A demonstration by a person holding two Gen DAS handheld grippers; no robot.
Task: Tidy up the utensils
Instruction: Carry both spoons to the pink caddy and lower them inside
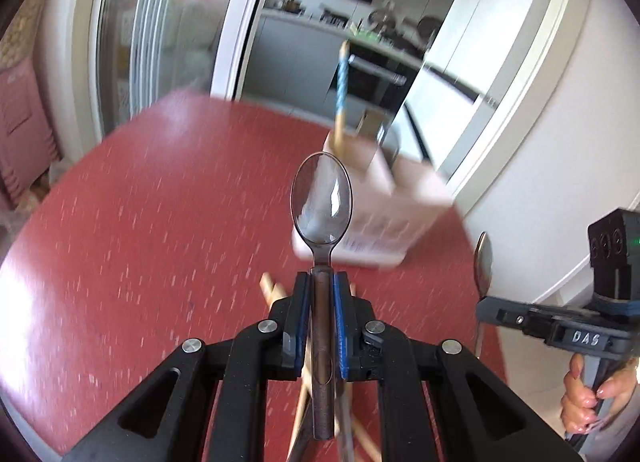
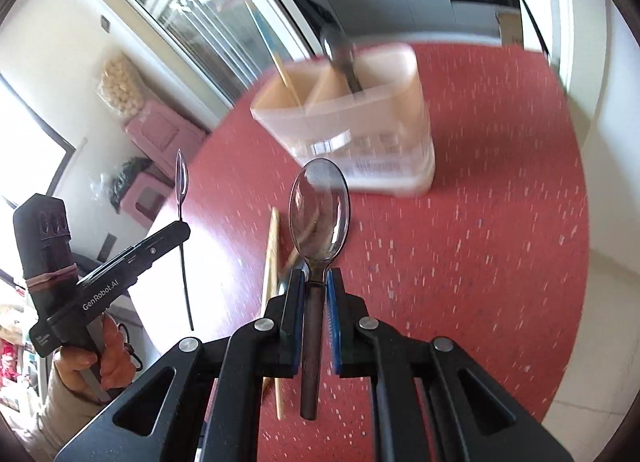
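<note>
Three clear spoons: one in each claw [image 1: 321, 282] [image 2: 316, 278], one in the holder [image 2: 352, 118] beyond. One chopstick there; others, blurred, below.

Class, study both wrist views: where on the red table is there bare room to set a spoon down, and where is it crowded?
Bare: the red table left of the utensil holder, and the stretch right of it. Crowded: beneath the grippers, where loose chopsticks lie, and the holder itself.

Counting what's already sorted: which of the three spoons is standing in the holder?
The dark spoon in the utensil holder, handle down in the compartment beside the chopstick's. The other two clear spoons are clamped in the left gripper and the right gripper.
</note>
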